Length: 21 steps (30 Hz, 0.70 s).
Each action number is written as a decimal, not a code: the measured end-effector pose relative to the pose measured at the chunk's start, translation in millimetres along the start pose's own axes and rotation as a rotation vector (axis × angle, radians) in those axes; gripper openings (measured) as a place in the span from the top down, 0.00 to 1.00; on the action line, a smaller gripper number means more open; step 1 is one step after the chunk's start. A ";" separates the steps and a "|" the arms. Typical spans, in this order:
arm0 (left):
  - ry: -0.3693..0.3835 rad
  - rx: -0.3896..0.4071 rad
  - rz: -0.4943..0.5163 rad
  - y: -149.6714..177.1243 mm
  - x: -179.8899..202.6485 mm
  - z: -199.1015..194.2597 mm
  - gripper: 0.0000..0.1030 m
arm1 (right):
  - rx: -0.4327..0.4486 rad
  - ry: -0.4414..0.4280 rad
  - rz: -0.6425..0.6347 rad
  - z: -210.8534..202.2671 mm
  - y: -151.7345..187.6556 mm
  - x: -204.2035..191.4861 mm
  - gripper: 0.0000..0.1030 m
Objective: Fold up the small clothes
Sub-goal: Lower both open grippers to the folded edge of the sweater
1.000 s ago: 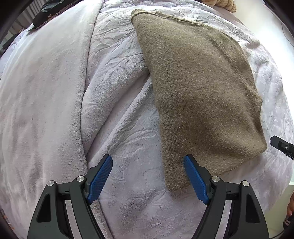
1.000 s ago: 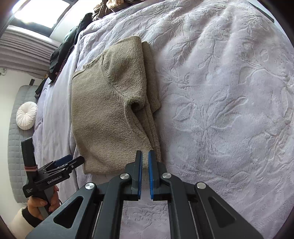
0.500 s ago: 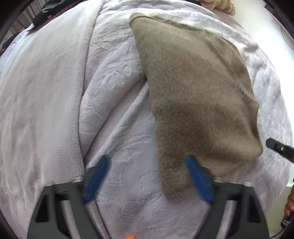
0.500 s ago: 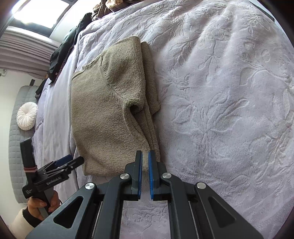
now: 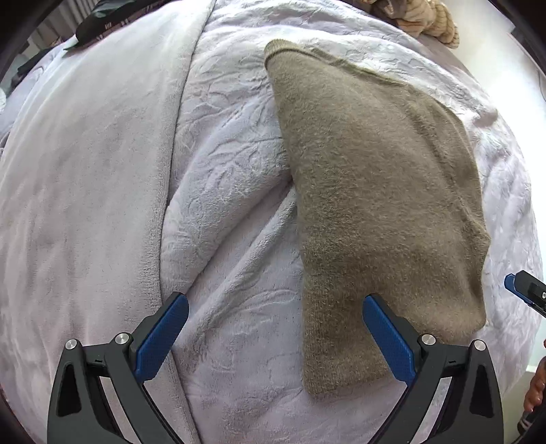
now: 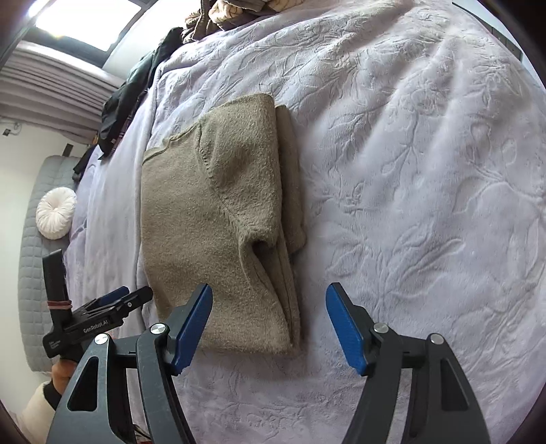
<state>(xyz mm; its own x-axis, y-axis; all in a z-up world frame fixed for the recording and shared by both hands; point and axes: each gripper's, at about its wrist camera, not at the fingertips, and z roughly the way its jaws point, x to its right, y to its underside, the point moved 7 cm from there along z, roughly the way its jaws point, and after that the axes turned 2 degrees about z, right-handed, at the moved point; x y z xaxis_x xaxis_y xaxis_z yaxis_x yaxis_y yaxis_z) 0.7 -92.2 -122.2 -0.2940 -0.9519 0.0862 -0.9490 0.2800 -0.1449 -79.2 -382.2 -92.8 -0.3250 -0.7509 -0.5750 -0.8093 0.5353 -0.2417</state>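
A small olive-brown knit sweater lies folded on a pale lilac blanket; it also shows in the right wrist view with a sleeve folded over its right edge. My left gripper is open and empty, hovering over the sweater's near left corner, its right finger above the fabric. My right gripper is open and empty, straddling the sweater's near right corner. The left gripper shows in the right wrist view at the sweater's left side.
A pile of other clothes lies at the far end of the bed. Dark garments lie along the bed's left edge. A round white cushion sits on a grey padded surface. The blanket spreads to the right.
My right gripper has opened from shut. My left gripper stayed open and shifted slightly, with the sweater's near corner still between its fingers.
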 end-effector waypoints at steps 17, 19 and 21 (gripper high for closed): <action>0.026 -0.011 -0.020 -16.3 -10.1 5.2 0.01 | -0.041 -0.010 0.048 14.2 -5.8 14.8 0.29; 0.027 -0.010 -0.018 -21.1 -9.1 5.0 0.01 | -0.042 -0.012 0.050 15.8 -7.4 15.6 0.29; 0.029 -0.007 -0.016 -27.6 -6.3 4.4 0.01 | -0.043 -0.013 0.052 17.3 -8.7 16.3 0.29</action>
<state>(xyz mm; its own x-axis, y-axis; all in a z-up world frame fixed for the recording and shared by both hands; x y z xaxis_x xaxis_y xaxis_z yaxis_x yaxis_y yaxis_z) 29.3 -94.5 -123.1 -0.2822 -0.9522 0.1173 -0.9543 0.2660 -0.1363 -69.0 -392.4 -113.6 -0.3609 -0.7172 -0.5961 -0.8120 0.5560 -0.1773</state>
